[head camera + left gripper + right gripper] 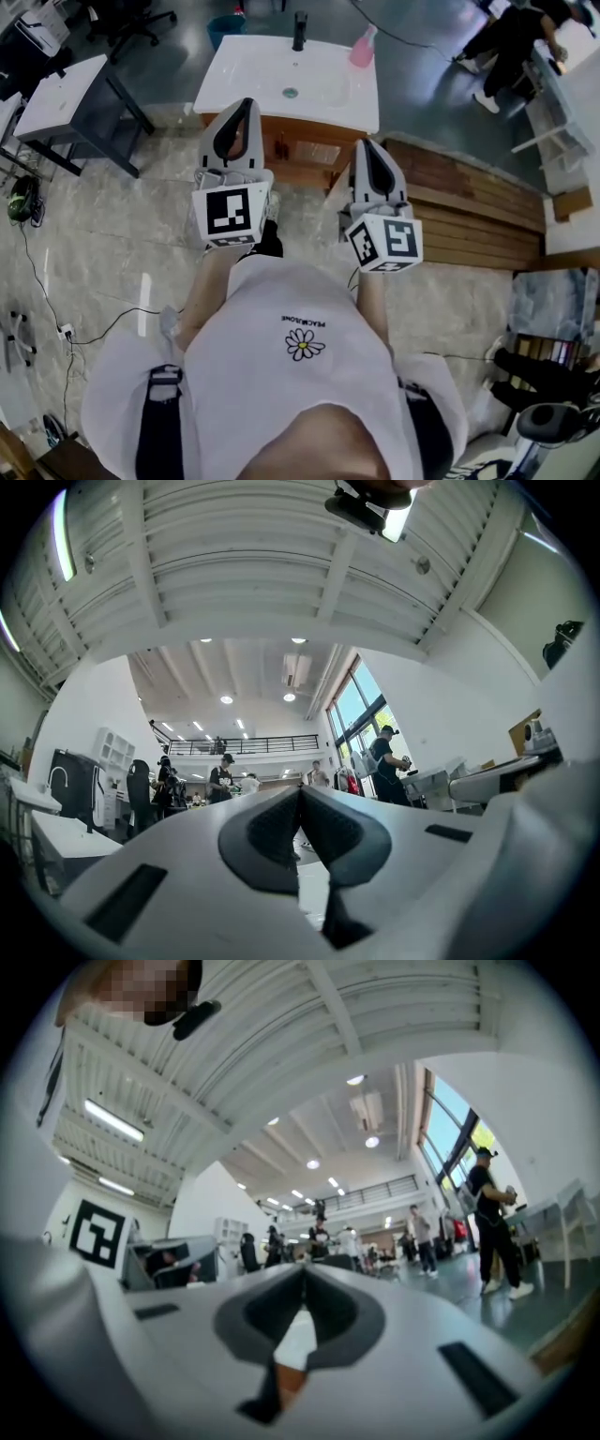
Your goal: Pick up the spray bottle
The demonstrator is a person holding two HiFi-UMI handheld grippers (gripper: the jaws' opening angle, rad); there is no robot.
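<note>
— On the far right corner of the sink counter (234,80) stands the pink spray bottle (363,47), upright, right of the faucet (300,30). Are we near it?

— No. We judge this to be the very start, the approach. We hold both grippers close to our chest, well apart from the bottle, with open floor (122,234) between us and the sink.

— What do the fingers hold?

— Nothing. The left gripper (246,105) has its jaws pressed together and empty. The right gripper (366,148) is clenched the same way, and its own view shows the pads meeting at the tip with nothing between them.

— What does the next move call for?

— We think we must step toward the sink, spread one gripper's jaws, likely the right since the bottle stands on that side, and bring them round the bottle's body.

— What can't we make out?

— Both gripper views tilt up at the ceiling (281,574) and distant people (487,1222), so neither shows the bottle. Seen from the head it is small, and we cannot tell which way its nozzle faces or how full it is. Our hands sit hidden behind the marker cubes (231,212).
</note>
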